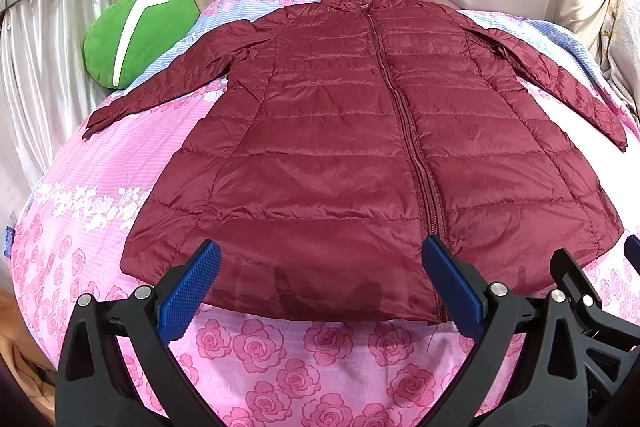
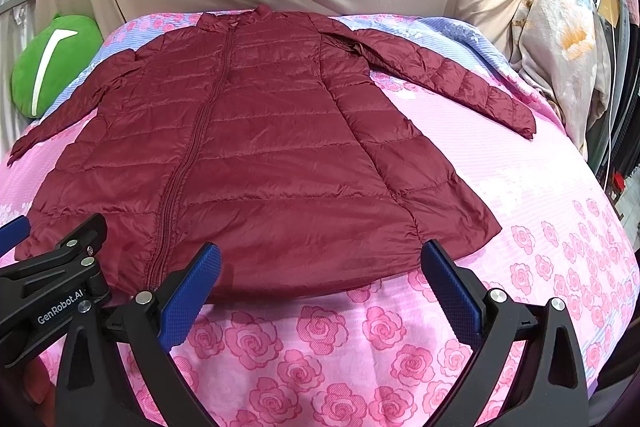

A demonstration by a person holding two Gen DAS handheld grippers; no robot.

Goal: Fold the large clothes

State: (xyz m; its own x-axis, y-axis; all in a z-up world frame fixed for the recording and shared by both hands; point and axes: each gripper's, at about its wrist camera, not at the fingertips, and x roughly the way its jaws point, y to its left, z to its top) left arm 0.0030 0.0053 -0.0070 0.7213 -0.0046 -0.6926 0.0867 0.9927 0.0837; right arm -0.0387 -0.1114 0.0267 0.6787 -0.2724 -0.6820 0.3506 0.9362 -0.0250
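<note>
At the far left a green plush cushion leans against the pale curtain, just beside the head of the bed. Next comes the jacket's left-hand sleeve, stretched out and down toward the bed's edge over the pink rose-print bedsheet. The maroon quilted jacket itself lies flat and face up in the middle of the bed, zipped closed, collar away from the cameras and hem nearest them.

The left gripper hangs above the hem, its blue pads spread wide with nothing between them; it sits to the left of the zipper. Just beside it, the right gripper hovers over the hem's right half, fingers likewise wide apart and empty. Further right the other sleeve angles out toward a bundle of pale cloth, and what stands past that at the dark edge is too distorted to name.

No fold has been started, by the look of it. The fabric looks slick and puffy, so a shallow pinch could catch only the top layer and let the back panel stay behind, giving a crooked fold. Trapped air may spring a fold open again. A sleeve left splayed could drag off the bed's side, and the two grippers, so close together, might knock each other when they close in
</note>
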